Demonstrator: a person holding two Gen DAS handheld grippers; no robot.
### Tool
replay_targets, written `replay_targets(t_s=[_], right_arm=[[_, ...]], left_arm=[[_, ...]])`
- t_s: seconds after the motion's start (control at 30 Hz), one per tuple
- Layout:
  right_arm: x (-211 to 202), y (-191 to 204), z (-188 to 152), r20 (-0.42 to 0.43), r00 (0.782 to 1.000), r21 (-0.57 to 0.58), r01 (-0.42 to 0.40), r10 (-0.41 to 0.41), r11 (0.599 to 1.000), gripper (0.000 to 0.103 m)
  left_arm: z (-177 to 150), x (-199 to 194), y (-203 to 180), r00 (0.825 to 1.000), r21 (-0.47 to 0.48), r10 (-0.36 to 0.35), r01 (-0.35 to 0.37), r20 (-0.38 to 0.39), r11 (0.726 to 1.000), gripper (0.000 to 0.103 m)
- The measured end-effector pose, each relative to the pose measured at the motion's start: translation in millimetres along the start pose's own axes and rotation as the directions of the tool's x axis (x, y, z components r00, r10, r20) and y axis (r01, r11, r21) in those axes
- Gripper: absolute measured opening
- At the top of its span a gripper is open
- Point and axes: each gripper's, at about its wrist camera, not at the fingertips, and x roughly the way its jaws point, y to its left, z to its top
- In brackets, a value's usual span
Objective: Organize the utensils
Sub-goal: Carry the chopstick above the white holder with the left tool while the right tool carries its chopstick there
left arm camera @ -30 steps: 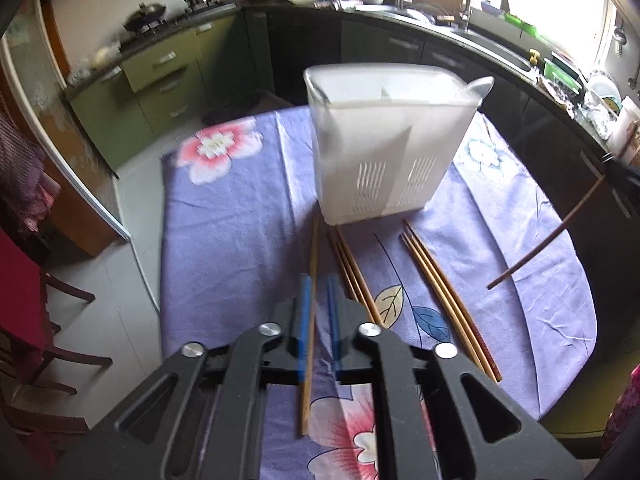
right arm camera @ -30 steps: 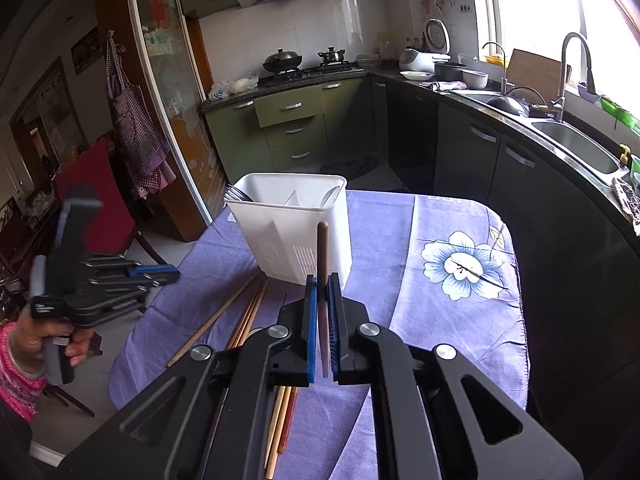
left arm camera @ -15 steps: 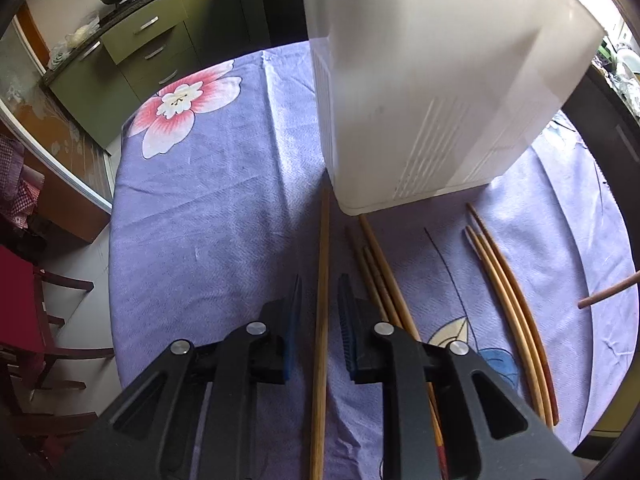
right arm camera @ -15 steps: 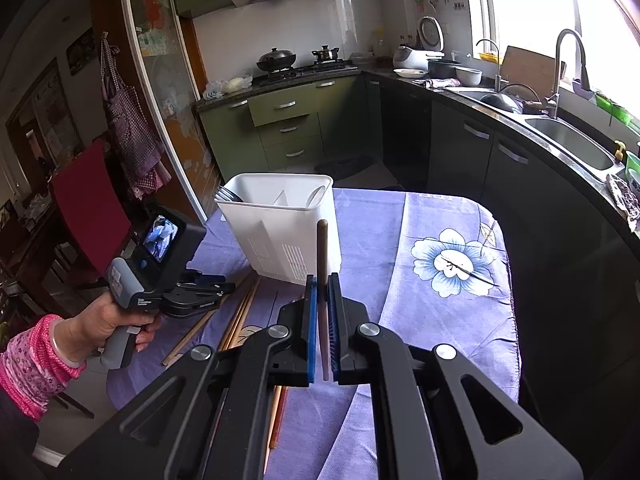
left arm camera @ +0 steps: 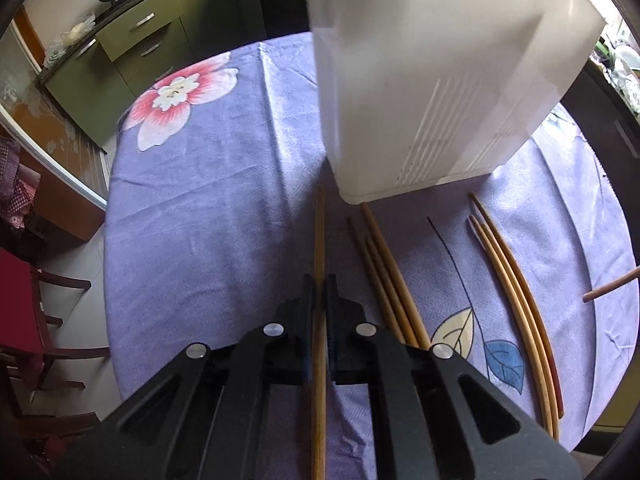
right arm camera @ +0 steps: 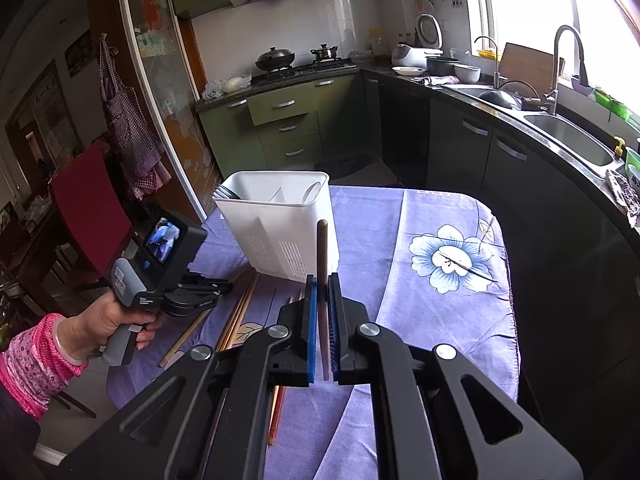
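**A:** While the left gripper (left arm camera: 319, 280) sits low over the purple flowered tablecloth (left arm camera: 208, 208), its fingers have closed right up against a single pale chopstick (left arm camera: 319, 240) that lies flat on the cloth, running away towards the white holder (left arm camera: 420, 80). Barely a sliver of gap on either side.

**B:** And the far tip of that stick?

**A:** Just beside the holder's near corner; I cannot tell if it touches. To the right lies a bundle of three chopsticks (left arm camera: 384, 280), one tip reaching the holder's base, and further right another curved-looking set of three (left arm camera: 516, 304), well apart from the holder.

**B:** Over on the right wrist view, the right gripper (right arm camera: 323, 280) is up in the air above the table, blue pads pinched on a dark brown chopstick (right arm camera: 322, 256) that points straight up between them.

**A:** Where is the holder from there?

**B:** Standing upright on the cloth just beyond the gripper, divided inside, with a spoon (right arm camera: 311, 192) leaning in the right compartment and fork tines (right arm camera: 222, 191) poking up at the left edge. The person's left hand (right arm camera: 116, 320) grips the other tool's handle down at the left.
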Motion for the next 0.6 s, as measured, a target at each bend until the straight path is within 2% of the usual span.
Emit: replay_targets(t_s=[0.17,0.43,0.6], right_arm=[[-4,2,2,0.012,1.000,-0.005,-0.004,0.004,1.000,0.006],[-8,9,4,0.024,1.000,-0.022,-0.012,0.013,1.000,0.006],[-9,14,5,0.027,0.999,-0.033,-0.019,0.020,0.999,0.006]], left_arm=[[-15,-45,14,0.995,-0.003,0.000,0.001,0.102,1.000,0.006],[-40,-124,20,0.964,-0.002,-0.019,0.021,0.264,1.000,0.006],[-49,-148,17,0.950,0.009,-0.030,0.029,0.311,1.000,0.006]])
